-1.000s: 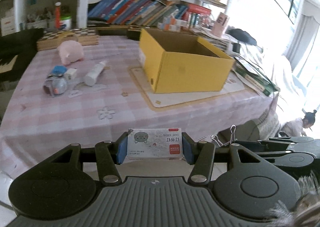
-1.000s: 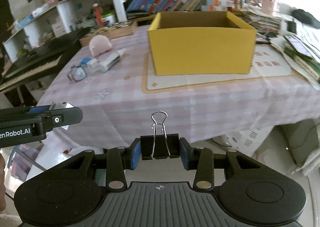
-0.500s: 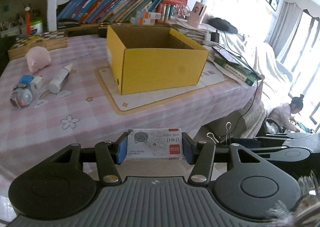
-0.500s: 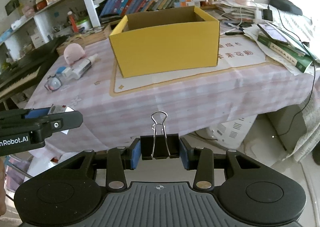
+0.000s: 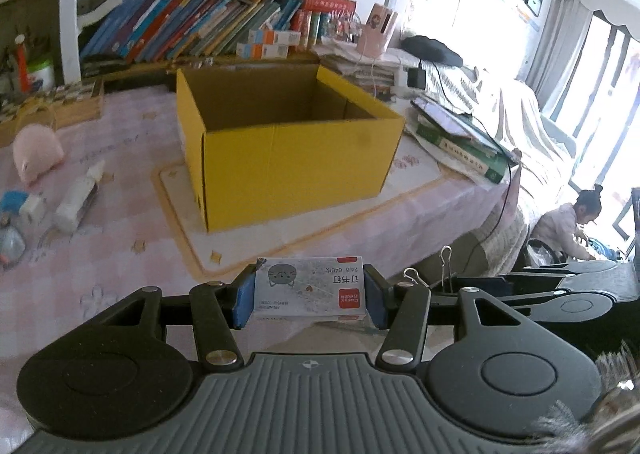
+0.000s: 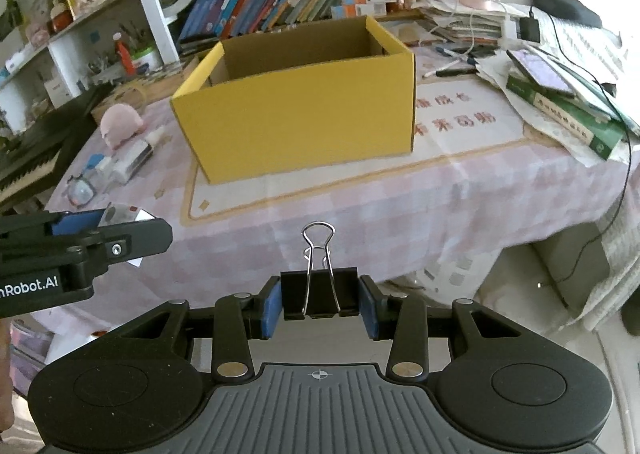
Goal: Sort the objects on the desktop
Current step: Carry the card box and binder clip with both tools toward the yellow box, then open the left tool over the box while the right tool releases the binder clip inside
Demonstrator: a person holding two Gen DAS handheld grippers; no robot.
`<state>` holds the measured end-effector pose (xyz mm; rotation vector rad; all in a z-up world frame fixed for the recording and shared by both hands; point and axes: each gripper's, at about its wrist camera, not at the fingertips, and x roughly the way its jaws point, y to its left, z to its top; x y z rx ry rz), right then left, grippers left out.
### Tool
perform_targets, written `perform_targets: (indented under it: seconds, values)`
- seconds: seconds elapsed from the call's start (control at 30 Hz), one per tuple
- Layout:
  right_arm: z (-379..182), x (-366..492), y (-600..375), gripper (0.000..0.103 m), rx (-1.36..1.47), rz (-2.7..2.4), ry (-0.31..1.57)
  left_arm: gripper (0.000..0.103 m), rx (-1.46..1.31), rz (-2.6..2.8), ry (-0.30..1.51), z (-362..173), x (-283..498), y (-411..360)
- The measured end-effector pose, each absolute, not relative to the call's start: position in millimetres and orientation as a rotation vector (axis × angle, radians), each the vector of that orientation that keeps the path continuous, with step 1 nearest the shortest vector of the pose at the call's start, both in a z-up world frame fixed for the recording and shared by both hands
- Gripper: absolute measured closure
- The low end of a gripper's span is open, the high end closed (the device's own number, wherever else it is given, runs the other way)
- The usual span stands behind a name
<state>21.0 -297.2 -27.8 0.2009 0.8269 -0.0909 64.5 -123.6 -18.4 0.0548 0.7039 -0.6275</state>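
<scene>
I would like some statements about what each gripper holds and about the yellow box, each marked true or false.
1. The left gripper holds a small white box of staples. True.
2. The right gripper is empty. False: it is shut on a black binder clip.
3. The yellow box is closed with a lid. False: its top is open, and the brown inside shows.
4. The yellow box stands on a mat with an orange border. True.
5. The pink plush toy lies inside the yellow box. False: it lies on the tablecloth, to the left of the box.
</scene>
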Motion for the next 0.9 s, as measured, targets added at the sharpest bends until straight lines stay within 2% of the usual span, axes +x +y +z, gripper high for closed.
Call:
perform_targets:
  seconds: [0.53, 0.7, 0.9]
  values:
    - [46.4, 120.3, -338.3, 0.063, 0.054, 0.05, 0.559, 0.052, 0.047, -0.578, 0.449, 53.2, 150.7, -164.4]
    - [41.2, 171.9, -343.6, 0.063, -0.097, 0.142, 0.574, 0.052, 0.125, -0.558, 0.461, 47.2, 191.9, -188.6]
    - [19.4, 242.5, -340.1, 0.063, -0.356, 0.275, 0.649, 0.052, 0.269, -0.555, 0.567, 25.5, 257.5, -217.3]
